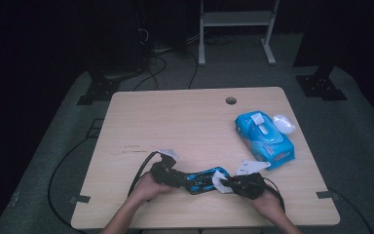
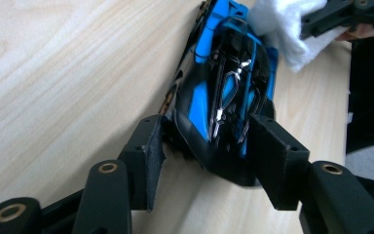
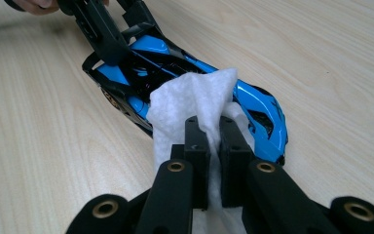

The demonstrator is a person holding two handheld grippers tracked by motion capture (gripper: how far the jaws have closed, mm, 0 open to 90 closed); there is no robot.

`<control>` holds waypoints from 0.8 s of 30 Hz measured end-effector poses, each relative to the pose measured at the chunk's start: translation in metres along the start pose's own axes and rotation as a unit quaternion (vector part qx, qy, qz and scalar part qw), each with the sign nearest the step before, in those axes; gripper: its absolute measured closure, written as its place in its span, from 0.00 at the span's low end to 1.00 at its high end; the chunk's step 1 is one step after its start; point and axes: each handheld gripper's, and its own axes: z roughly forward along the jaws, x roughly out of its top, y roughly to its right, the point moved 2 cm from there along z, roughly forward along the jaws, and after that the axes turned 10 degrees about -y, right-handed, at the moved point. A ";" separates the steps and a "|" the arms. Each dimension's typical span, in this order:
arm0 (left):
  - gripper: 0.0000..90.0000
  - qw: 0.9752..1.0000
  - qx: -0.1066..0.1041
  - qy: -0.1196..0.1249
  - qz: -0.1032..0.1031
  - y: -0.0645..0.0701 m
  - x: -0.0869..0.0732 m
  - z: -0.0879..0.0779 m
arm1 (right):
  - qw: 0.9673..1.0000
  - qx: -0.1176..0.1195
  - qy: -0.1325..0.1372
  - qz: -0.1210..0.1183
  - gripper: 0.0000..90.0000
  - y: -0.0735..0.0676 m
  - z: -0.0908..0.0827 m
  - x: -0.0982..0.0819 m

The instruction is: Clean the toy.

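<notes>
High view: the table [image 1: 175, 117] carries a blue wipes pack [image 1: 264, 136] at its right side; the toy car [image 1: 203, 179] lies well nearer the front edge. The left hand-held gripper [image 2: 207, 146] clamps the car's rear, and the right hand-held gripper [image 3: 213, 139] pinches a white wipe [image 3: 195, 100] against its bodywork. The car looks light, stiff, glossy and probably slippery; grip its flanks. Its underside and far wheels are hidden.

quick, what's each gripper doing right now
left gripper: closed on the rear of the toy car.
right gripper: shut on a white wipe, held on the car.
</notes>
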 end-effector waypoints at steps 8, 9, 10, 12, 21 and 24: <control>0.59 0.999 0.020 0.007 0.025 0.002 0.003 -0.003 | 1.000 -0.004 0.002 0.001 0.93 0.001 0.001 0.001; 0.59 0.999 0.021 0.008 0.027 0.002 0.003 -0.002 | 1.000 -0.006 0.001 0.000 0.93 0.001 0.002 0.002; 0.59 0.999 0.022 0.007 0.030 0.002 0.003 -0.003 | 1.000 -0.007 0.003 0.002 0.93 0.002 0.003 0.002; 0.59 0.999 0.024 0.004 0.034 0.002 0.004 -0.003 | 1.000 -0.008 0.003 0.004 0.93 0.002 0.004 0.003; 0.59 1.000 0.018 0.005 0.018 0.001 0.003 -0.003 | 1.000 -0.002 0.003 0.005 0.93 0.004 0.005 0.004; 0.47 1.000 -0.003 -0.005 -0.008 -0.002 0.001 -0.002 | 1.000 0.002 0.001 0.003 0.93 0.005 0.004 0.003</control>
